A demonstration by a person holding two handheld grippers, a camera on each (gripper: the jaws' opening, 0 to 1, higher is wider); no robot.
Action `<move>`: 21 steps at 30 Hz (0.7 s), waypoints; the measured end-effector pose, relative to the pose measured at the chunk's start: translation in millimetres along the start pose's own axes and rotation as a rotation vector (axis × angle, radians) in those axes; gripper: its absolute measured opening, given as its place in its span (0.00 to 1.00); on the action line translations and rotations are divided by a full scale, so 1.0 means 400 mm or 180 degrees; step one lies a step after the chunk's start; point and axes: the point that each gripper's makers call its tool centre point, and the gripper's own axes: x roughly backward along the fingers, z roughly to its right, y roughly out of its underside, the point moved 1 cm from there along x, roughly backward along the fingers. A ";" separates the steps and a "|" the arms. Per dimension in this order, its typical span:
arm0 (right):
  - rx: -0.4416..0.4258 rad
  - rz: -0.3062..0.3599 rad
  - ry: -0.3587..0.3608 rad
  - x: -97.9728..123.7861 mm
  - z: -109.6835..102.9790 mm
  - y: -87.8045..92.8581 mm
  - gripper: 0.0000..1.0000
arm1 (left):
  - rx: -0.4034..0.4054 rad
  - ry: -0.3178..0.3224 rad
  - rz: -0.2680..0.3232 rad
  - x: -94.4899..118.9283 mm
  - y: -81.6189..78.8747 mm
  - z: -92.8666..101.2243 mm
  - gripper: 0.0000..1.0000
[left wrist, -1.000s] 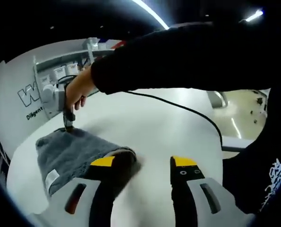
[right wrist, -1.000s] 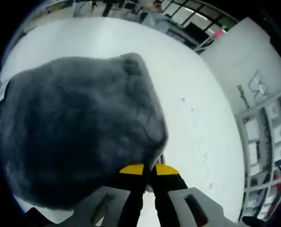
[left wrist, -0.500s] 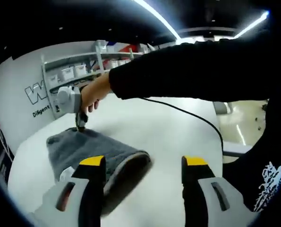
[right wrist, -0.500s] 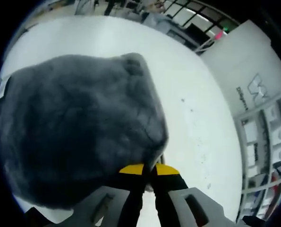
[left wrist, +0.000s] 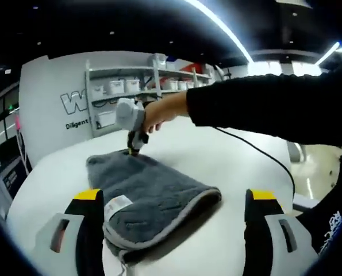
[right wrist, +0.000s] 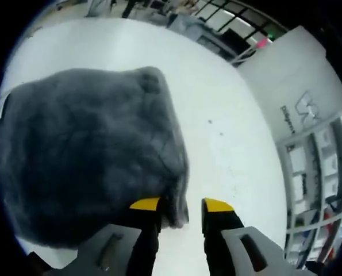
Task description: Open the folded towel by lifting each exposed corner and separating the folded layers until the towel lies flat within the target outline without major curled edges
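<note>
Two tongs stand apart: right tongs (right wrist: 180, 204) straddle the folded grey plush towel's (left wrist: 150, 192) far corner (pinch pending); left tongs (left wrist: 178, 196) frame its near edge.

Right gripper (right wrist: 181, 202) fingers newly parted off towel (right wrist: 84, 149).

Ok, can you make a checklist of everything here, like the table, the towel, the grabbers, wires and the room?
Surface: white table, bare around the towel.
Job's things: grey towel lying folded, white tag on its near edge; no outline seen.
Clutter: nothing seen.
Grippers: left gripper open, fingers either side of the towel's near end, not touching; right gripper open, at the towel's far corner, corner between its fingers.
Cables: black cable across the table under the sleeve.
Surroundings: white wall with lettering, shelves of white boxes, ceiling strip lights.
</note>
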 end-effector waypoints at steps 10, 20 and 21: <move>0.0021 0.0167 0.0188 0.052 0.048 -0.019 0.68 | 0.0009 -0.0453 0.0198 0.036 -0.026 -0.079 1.00; -0.0364 0.0504 0.0245 0.152 0.052 -0.051 1.00 | 0.0036 -0.0441 0.0117 0.043 -0.014 -0.095 1.00; -0.0422 0.0524 0.0284 0.162 0.052 -0.049 1.00 | 0.0039 -0.0461 0.0119 0.046 -0.015 -0.099 1.00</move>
